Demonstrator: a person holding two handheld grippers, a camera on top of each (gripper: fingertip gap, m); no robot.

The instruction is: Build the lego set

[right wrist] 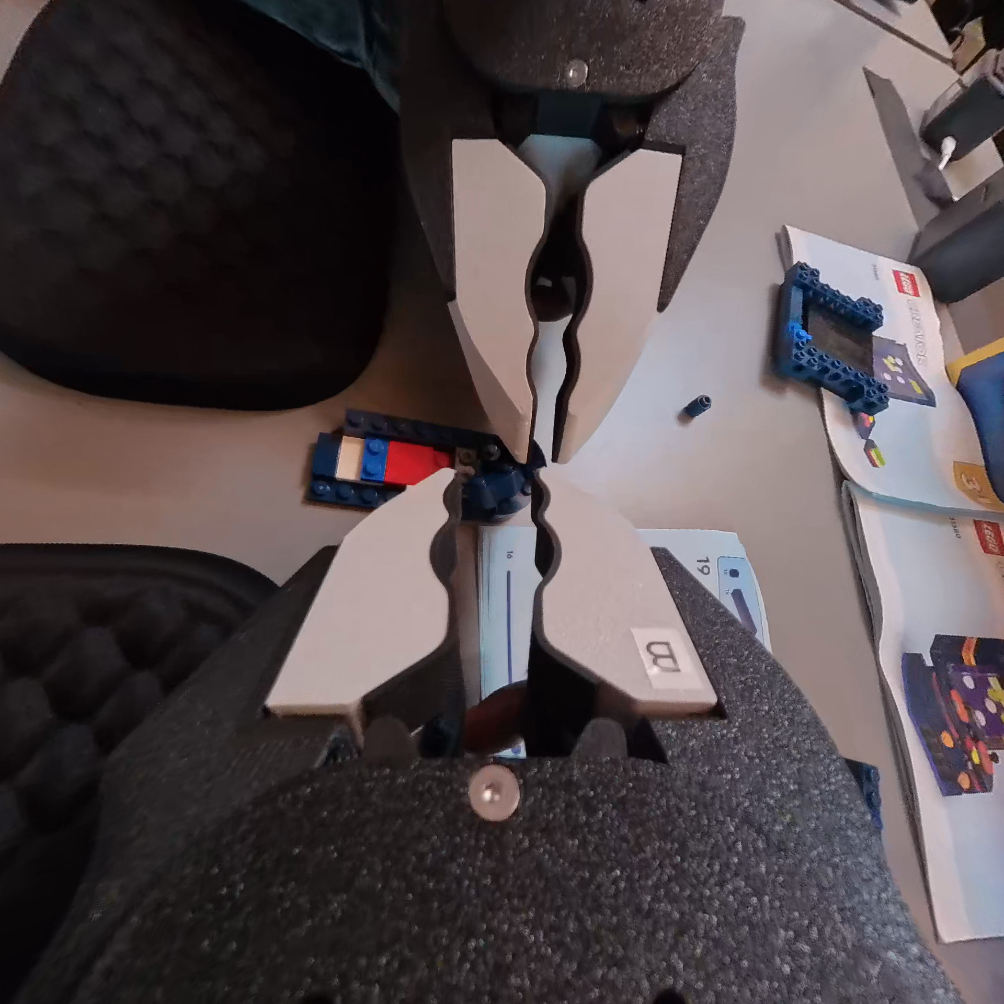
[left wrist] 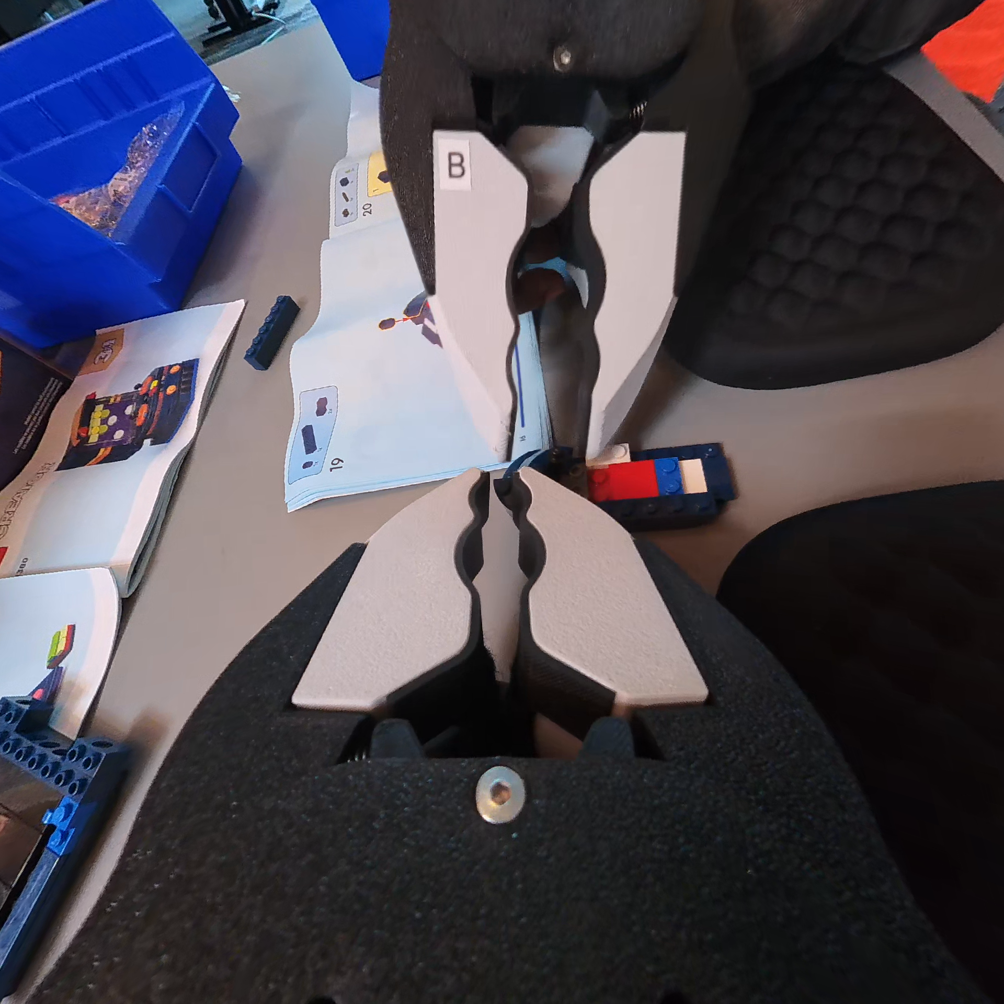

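Right gripper (right wrist: 497, 483) had its jaws closed around the dark blue round piece (right wrist: 500, 497) ending the brick model (right wrist: 369, 462) on the tabletop (right wrist: 163, 489), seemingly steadying it; left gripper (left wrist: 501, 481), jaws narrowly parted, touched its edge beside the open booklet (left wrist: 391, 413)

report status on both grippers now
right gripper clamped on dark blue round plastic brick piece. left gripper tips nearly shut at same piece, grip unclear. open paper instruction booklet alongside.
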